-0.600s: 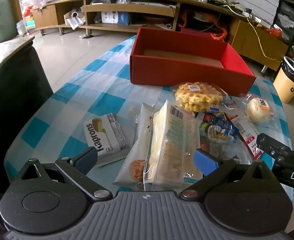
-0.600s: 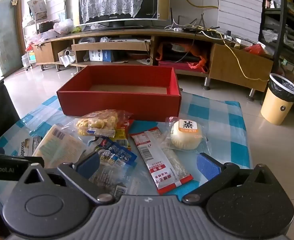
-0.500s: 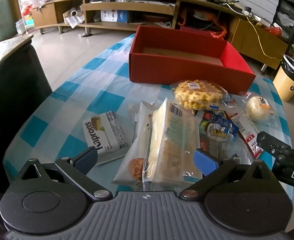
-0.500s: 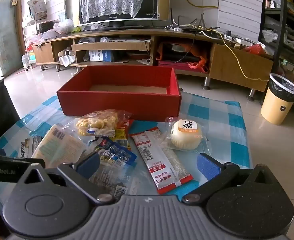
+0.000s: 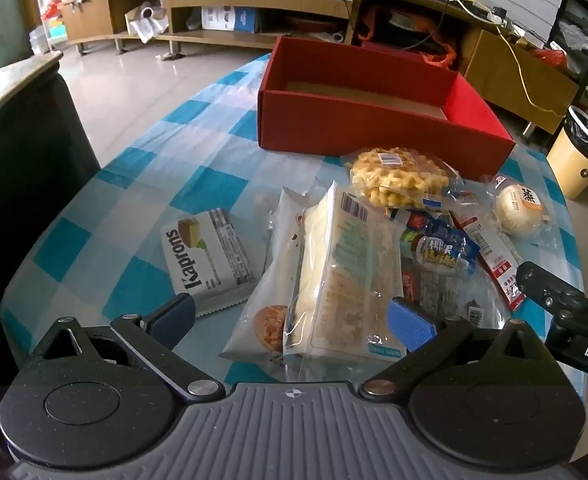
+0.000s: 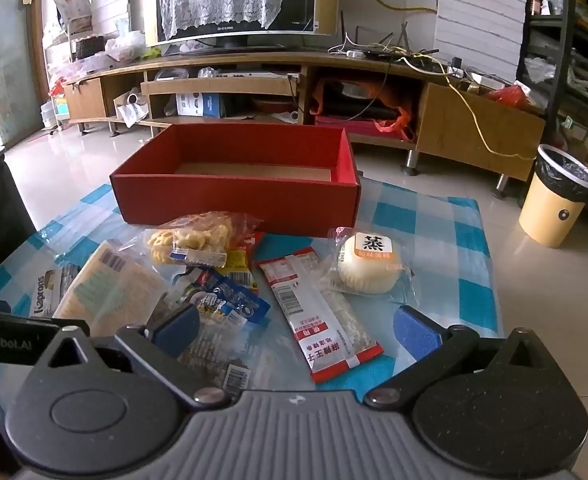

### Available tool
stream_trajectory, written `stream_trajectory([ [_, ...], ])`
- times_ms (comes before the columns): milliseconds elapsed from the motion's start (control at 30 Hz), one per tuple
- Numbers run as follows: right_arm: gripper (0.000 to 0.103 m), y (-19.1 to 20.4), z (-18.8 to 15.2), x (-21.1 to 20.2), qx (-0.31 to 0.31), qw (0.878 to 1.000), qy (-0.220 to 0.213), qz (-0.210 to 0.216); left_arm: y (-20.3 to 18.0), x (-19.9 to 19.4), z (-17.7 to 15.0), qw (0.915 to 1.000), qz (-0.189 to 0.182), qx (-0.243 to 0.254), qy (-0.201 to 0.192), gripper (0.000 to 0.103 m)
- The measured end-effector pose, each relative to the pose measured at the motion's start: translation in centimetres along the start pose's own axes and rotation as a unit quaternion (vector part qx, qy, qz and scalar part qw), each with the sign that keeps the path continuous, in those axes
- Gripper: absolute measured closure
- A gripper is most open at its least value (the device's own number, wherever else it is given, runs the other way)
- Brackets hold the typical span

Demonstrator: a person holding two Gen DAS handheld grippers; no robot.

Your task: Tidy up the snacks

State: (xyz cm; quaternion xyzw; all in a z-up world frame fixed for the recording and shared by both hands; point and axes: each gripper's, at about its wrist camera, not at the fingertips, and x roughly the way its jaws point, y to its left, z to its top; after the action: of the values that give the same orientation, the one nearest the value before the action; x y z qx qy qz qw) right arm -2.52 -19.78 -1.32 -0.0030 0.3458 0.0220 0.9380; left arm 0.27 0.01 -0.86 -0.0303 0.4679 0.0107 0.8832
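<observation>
A pile of wrapped snacks lies on the blue checked tablecloth [image 5: 141, 184] in front of an empty red box [image 5: 374, 128]. In the left wrist view I see a Kaprons wafer pack [image 5: 205, 256], a big clear cracker pack [image 5: 346, 276], a yellow waffle bag [image 5: 398, 176], a blue candy pack [image 5: 442, 252] and a white bun [image 5: 518, 212]. My left gripper [image 5: 289, 320] is open just above the near end of the cracker pack. My right gripper [image 6: 296, 326] is open over a red-and-white strip pack [image 6: 322, 316], with the bun [image 6: 368, 268] just beyond. The red box [image 6: 237, 196] stands behind.
A yellow waste bin [image 6: 554, 200] stands on the floor to the right of the table. A long wooden TV bench [image 6: 294, 92] runs behind. A dark cabinet [image 5: 17, 152] is close on the left. The right gripper's arm [image 5: 566, 304] reaches in beside the left gripper.
The left gripper has tilted a little downward and edged closer to the snack pile. The right gripper has barely moved. Both stay open.
</observation>
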Motion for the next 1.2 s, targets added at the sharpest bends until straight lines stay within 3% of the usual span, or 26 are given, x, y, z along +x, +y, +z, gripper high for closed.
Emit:
stream_trajectory([
  [1200, 0.0, 0.51, -0.37, 0.4, -0.01, 1.0, 0.012, 0.009, -0.27, 0.04, -0.2, 1.0, 0.002, 0.008, 0.001, 0.0],
])
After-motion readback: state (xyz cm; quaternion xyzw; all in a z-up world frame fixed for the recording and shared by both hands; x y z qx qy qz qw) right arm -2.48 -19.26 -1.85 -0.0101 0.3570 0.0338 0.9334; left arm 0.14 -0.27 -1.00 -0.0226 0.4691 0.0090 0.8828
